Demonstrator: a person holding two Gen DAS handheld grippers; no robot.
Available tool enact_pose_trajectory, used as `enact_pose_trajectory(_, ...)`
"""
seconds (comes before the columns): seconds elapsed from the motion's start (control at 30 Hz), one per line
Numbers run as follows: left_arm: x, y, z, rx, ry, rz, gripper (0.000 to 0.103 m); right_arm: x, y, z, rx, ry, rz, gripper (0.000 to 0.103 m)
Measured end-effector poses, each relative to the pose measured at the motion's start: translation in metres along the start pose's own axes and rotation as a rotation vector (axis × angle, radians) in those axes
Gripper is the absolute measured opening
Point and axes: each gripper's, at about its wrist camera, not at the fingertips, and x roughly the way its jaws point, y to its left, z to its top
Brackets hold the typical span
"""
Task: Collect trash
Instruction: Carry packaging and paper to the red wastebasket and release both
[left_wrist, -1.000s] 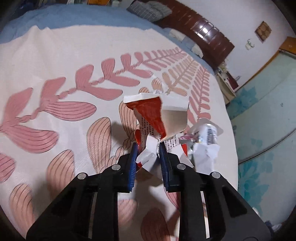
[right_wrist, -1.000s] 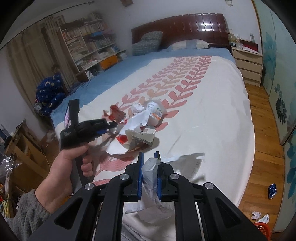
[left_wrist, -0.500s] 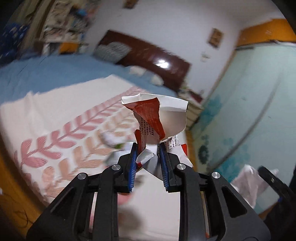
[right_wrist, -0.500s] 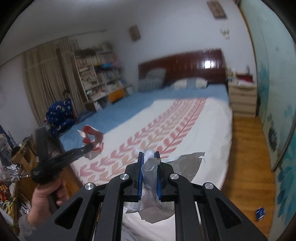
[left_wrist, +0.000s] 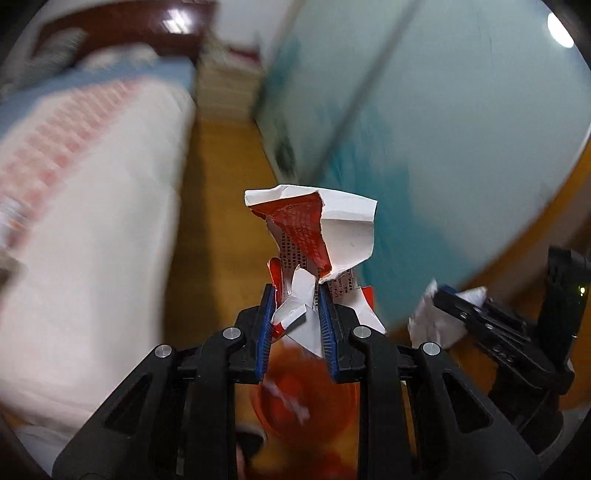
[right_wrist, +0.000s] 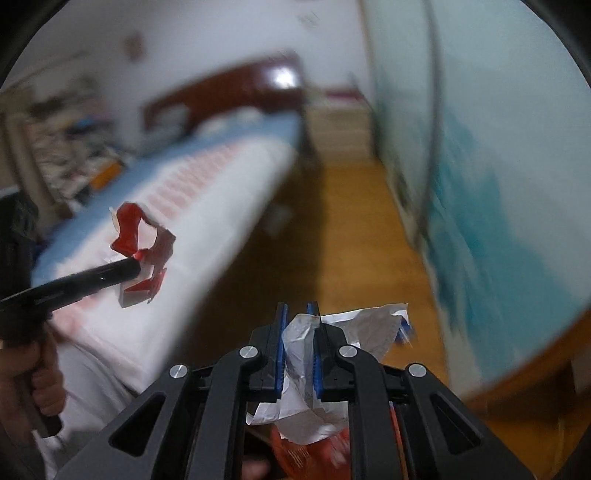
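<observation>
Both tools were carrying trash away from the bed and over the wooden floor, so the step in hand looked like the transfer to the bin — pick-up done, drop not yet made.

The left tool had its jaws drawn in narrow and pressed on a torn red-and-white wrapper, which stood up from between the blue pads. In the right wrist view that same wrapper hung out past the bed's edge at the end of the black tool. The right tool was nearly closed on a crumpled piece of white paper, part of it pinched between the pads and the rest spilling out to the right and below.

Beneath both tools lay a blurred red-orange round shape — probably a basket or bin with scraps already in it, though the blur made that hard to confirm. The background was heavily smeared in both views.

The next move, as I judged it, called for bringing each tool squarely over that red container and only then letting the jaws part. Light paper can drift or cling to a pad, so a low release seemed wise.
</observation>
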Motion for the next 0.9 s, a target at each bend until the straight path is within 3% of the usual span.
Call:
enact_pose_trajectory(0.07,0.042,-0.009,-0.013,0.024,0.105,0.015,0.023,0.032,-0.031,-0.032,0.064,0.101,-0.024,0.012)
enact_pose_trajectory(0.1,0.075,-0.013,-0.026,0.036,0.199,0.028,0.023,0.046,-0.043,-0.045,0.092,0.137,-0.029,0.012)
enact_pose_trajectory(0.2,0.127,-0.018,-0.047,0.044,0.386,0.037,0.023,0.081,-0.066,-0.080,0.162,0.225,-0.034,0.012)
enact_pose_trajectory(0.3,0.154,-0.031,-0.057,0.126,0.466,0.073,0.023,0.109,-0.075,-0.103,0.194,0.282,-0.029,0.012)
enact_pose_trajectory(0.4,0.183,-0.026,-0.073,0.136,0.566,0.106,0.023,0.128,-0.072,-0.117,0.216,0.311,-0.027,0.012)
enact_pose_trajectory(0.7,0.209,-0.033,-0.092,0.151,0.660,0.147,0.027,0.157,-0.072,-0.121,0.257,0.338,-0.019,0.015)
enact_pose_trajectory(0.73,0.210,-0.033,-0.093,0.145,0.664,0.154,0.033,0.159,-0.074,-0.120,0.259,0.338,-0.026,0.021)
enact_pose_trajectory(0.77,0.210,-0.032,-0.093,0.138,0.667,0.158,0.036,0.159,-0.075,-0.120,0.263,0.334,-0.030,0.036)
enact_pose_trajectory(0.83,0.207,-0.031,-0.092,0.132,0.664,0.164,0.051,0.155,-0.074,-0.119,0.256,0.310,-0.048,0.053)
enact_pose_trajectory(0.9,0.205,-0.031,-0.091,0.129,0.658,0.163,0.053,0.152,-0.075,-0.118,0.251,0.301,-0.056,0.055)
